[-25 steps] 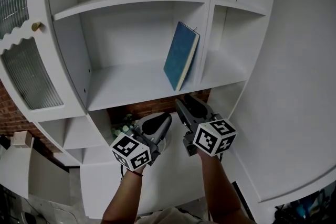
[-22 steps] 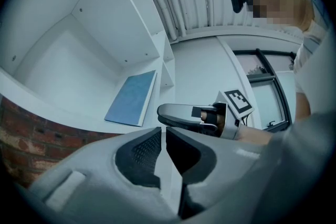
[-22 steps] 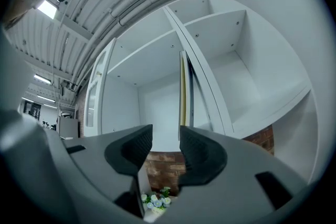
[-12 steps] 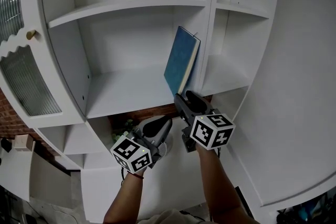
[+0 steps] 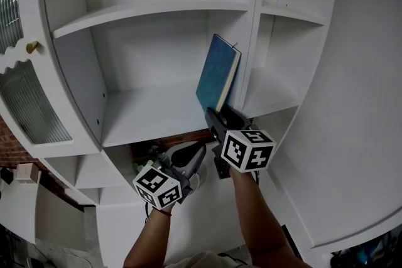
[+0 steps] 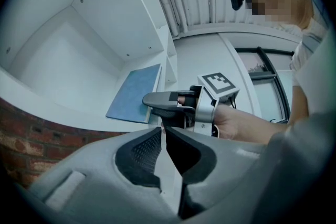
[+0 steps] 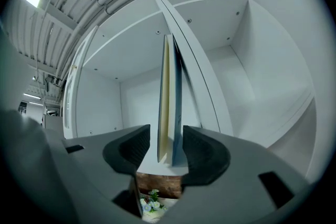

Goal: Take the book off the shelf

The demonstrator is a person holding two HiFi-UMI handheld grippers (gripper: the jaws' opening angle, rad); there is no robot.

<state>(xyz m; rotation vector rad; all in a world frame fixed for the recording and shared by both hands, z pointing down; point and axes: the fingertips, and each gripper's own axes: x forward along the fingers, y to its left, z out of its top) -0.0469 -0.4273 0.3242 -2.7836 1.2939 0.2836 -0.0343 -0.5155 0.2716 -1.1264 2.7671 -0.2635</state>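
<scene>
A thin blue book (image 5: 217, 72) stands tilted on the white shelf (image 5: 144, 111), leaning against the upright divider (image 5: 254, 28). My right gripper (image 5: 220, 113) is at the book's lower front corner, its jaws opening. In the right gripper view the book (image 7: 169, 102) stands edge-on, lined up with the gap of the right gripper (image 7: 166, 131), and the pads do not touch it. My left gripper (image 5: 198, 147) hangs lower, under the shelf's front edge, shut and empty. The left gripper view shows the left gripper (image 6: 163, 129), the right gripper (image 6: 163, 99) and the book (image 6: 134, 93).
A ribbed glass cabinet door with a round knob (image 5: 31, 47) stands at the left. Below the shelf are a brick wall and a small bunch of flowers (image 5: 146, 155). More white compartments lie right of the divider (image 5: 276, 88), bounded by a curved white panel (image 5: 352, 103).
My right gripper has risen and moved forward to the book's lower corner, its jaws spreading wider. The left gripper has hardly moved. The book stays where it was.
</scene>
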